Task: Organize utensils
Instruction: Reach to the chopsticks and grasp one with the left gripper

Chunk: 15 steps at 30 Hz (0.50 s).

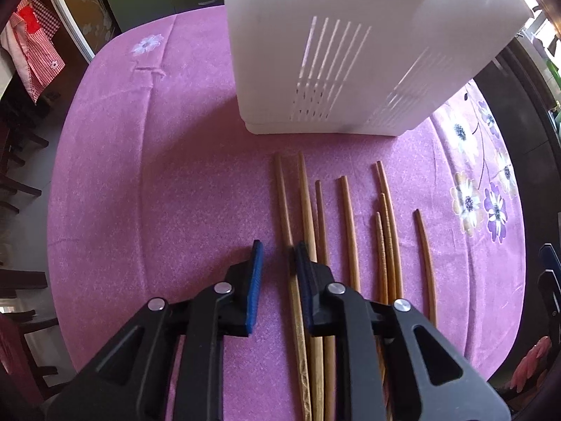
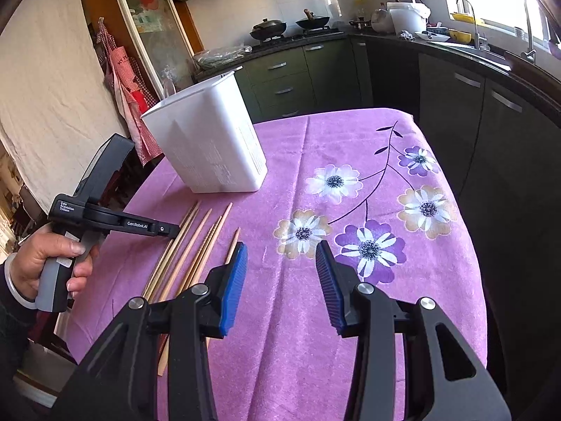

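Several wooden chopsticks (image 1: pixel 347 224) lie side by side on the purple tablecloth (image 1: pixel 147 182), pointing toward a white slotted plastic utensil holder (image 1: pixel 336 56) that stands upright just beyond them. My left gripper (image 1: pixel 277 256) is open and low over the leftmost chopstick (image 1: pixel 283 203), which passes between its jaws close to the right pad. In the right wrist view the chopsticks (image 2: pixel 200 242) lie left of my right gripper (image 2: pixel 280 259), which is open and empty above the cloth. The holder (image 2: pixel 207 144) stands behind them, and the left gripper's tip (image 2: pixel 171 230) rests over the chopsticks.
The tablecloth has printed flowers (image 2: pixel 371 245) on its right side. The table edge (image 2: pixel 452 189) drops off to the right toward dark kitchen cabinets (image 2: pixel 466 105). A red checked apron (image 2: pixel 122 80) hangs at the left. Chairs (image 1: pixel 21 161) stand left of the table.
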### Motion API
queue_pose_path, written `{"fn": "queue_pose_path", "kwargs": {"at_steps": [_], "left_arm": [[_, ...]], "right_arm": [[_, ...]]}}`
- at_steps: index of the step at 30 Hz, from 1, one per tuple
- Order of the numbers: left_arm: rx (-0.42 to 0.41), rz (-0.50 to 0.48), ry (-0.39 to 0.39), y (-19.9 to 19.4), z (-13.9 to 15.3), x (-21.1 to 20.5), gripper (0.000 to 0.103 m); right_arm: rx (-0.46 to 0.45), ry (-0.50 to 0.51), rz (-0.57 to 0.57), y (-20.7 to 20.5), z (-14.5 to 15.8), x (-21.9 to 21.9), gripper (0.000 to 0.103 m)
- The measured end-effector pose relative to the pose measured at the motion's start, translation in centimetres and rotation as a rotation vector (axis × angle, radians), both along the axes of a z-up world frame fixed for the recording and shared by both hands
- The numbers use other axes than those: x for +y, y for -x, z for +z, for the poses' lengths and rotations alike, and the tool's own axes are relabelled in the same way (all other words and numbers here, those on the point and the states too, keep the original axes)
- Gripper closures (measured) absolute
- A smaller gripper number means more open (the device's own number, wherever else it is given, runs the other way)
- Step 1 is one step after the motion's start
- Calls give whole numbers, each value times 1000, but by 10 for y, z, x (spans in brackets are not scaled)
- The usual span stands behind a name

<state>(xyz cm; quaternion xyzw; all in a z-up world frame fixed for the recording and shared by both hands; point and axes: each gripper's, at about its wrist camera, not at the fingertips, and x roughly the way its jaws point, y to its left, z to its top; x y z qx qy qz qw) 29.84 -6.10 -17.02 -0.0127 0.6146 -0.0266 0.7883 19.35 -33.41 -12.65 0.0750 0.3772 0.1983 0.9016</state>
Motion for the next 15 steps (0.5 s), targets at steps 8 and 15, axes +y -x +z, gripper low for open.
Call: {"fn": "queue_pose_path", "kwargs": {"at_steps": [8, 15], "left_arm": [[-11, -24, -34, 1, -2, -23, 97], [-91, -25, 10, 21, 25, -1, 97]], "right_arm": [[30, 64, 46, -4, 0, 15, 62], [40, 80, 83, -9, 4, 28, 62]]}}
